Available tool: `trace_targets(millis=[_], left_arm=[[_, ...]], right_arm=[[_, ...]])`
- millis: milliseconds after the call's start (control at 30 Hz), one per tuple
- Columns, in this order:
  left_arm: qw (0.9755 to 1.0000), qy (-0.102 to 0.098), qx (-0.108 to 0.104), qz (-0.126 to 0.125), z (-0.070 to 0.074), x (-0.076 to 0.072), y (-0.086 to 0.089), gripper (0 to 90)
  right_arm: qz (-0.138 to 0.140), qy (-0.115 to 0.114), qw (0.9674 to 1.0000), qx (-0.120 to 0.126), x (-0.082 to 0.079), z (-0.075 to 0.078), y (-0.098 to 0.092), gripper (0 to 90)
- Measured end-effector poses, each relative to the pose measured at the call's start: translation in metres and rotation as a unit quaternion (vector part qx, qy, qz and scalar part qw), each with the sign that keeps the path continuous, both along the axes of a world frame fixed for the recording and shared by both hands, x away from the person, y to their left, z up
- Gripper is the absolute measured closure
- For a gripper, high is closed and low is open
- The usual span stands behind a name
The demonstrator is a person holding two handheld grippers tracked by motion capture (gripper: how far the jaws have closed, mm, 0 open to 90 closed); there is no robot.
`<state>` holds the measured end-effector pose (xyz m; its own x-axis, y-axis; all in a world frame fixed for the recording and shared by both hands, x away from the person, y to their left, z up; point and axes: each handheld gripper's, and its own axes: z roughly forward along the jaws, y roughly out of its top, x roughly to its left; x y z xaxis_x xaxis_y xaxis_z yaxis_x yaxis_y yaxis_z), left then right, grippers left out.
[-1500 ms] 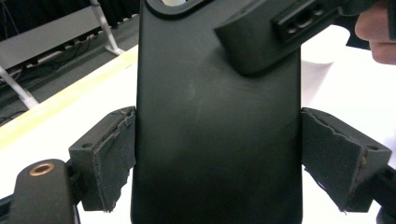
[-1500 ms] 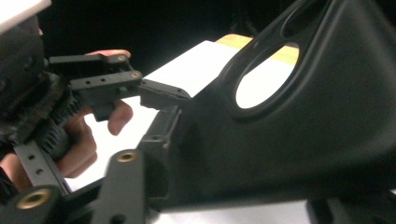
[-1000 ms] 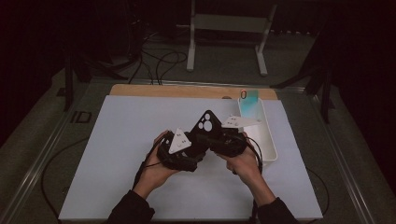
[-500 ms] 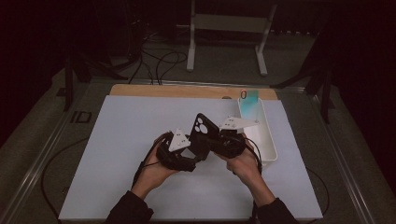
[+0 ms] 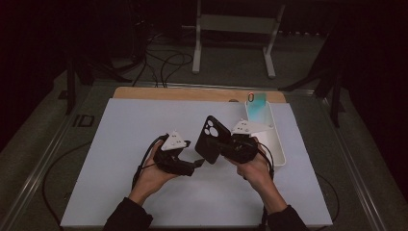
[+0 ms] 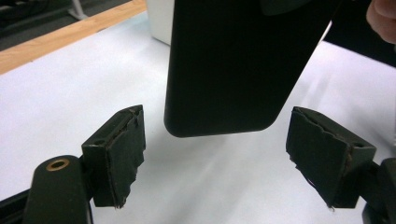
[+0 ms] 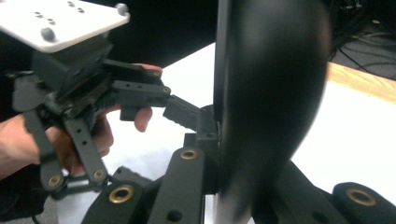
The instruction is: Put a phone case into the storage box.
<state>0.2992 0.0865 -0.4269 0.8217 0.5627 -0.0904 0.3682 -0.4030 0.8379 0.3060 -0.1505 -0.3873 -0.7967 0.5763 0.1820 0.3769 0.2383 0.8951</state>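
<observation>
A black phone (image 5: 211, 138), its camera cluster at the top, stands upright above the white mat, and my right gripper (image 5: 225, 147) is shut on its edge. In the right gripper view the phone (image 7: 266, 93) rises edge-on from my right gripper (image 7: 233, 182). My left gripper (image 5: 194, 166) sits just left of it and is open. Its jaws have just been closing a little. In the left gripper view the phone's rounded lower end (image 6: 224, 70) hangs between the two pads (image 6: 116, 154) of my left gripper (image 6: 224, 154), with a clear gap on each side.
A white tray (image 5: 276, 149) lies to the right of my right hand. A teal phone case (image 5: 256, 103) leans at its far end. The white mat (image 5: 120, 144) covers the table, with a wooden strip (image 5: 168, 93) along its far edge. Cables trail from both grippers.
My left gripper has drawn a little to the left, away from the right one. The black phone stays in the right gripper, slightly lower in the high view.
</observation>
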Motion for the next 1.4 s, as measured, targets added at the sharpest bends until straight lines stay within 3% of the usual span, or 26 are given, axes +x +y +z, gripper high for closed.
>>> trace_targets(millis=[333,500,600,767,867,933,1000,1267,1400], left_arm=[[0.999,0.019,-0.028,-0.031,0.0,0.001,0.007,29.2],[0.995,0.039,-0.054,-0.075,-0.001,0.002,0.009,33.5],[0.9935,0.039,-0.058,-0.091,-0.001,0.0,0.007,33.8],[0.9917,0.039,-0.055,-0.109,-0.001,-0.002,0.005,36.2],[0.9916,0.034,-0.049,-0.115,-0.002,-0.003,0.005,40.1],[0.9921,0.029,-0.036,-0.116,-0.003,-0.004,0.005,48.0],[0.9927,0.02,-0.025,-0.116,-0.004,-0.006,0.004,55.0],[0.9924,0.031,-0.013,-0.118,-0.012,-0.007,0.001,73.8],[0.9926,0.035,-0.022,-0.115,-0.013,-0.007,0.002,77.1]], right_arm=[[0.06,-0.027,0.9978,0.005,-0.013,0.007,0.006,86.9],[0.095,-0.028,0.9949,0.021,-0.014,0.009,0.005,87.0],[0.117,-0.024,0.9921,0.038,-0.014,0.009,0.003,87.0],[0.135,-0.023,0.99,0.034,-0.015,0.008,0.002,87.0],[0.14,-0.022,0.9894,0.034,-0.014,0.007,0.001,87.0],[0.134,-0.023,0.9901,0.032,-0.013,0.007,0.0,86.7],[0.118,-0.029,0.9925,0.014,-0.011,0.007,-0.001,84.1],[0.08,-0.06,0.9943,-0.036,-0.01,0.006,0.005,56.3],[0.075,-0.055,0.9952,-0.028,-0.007,0.004,0.006,52.2]])
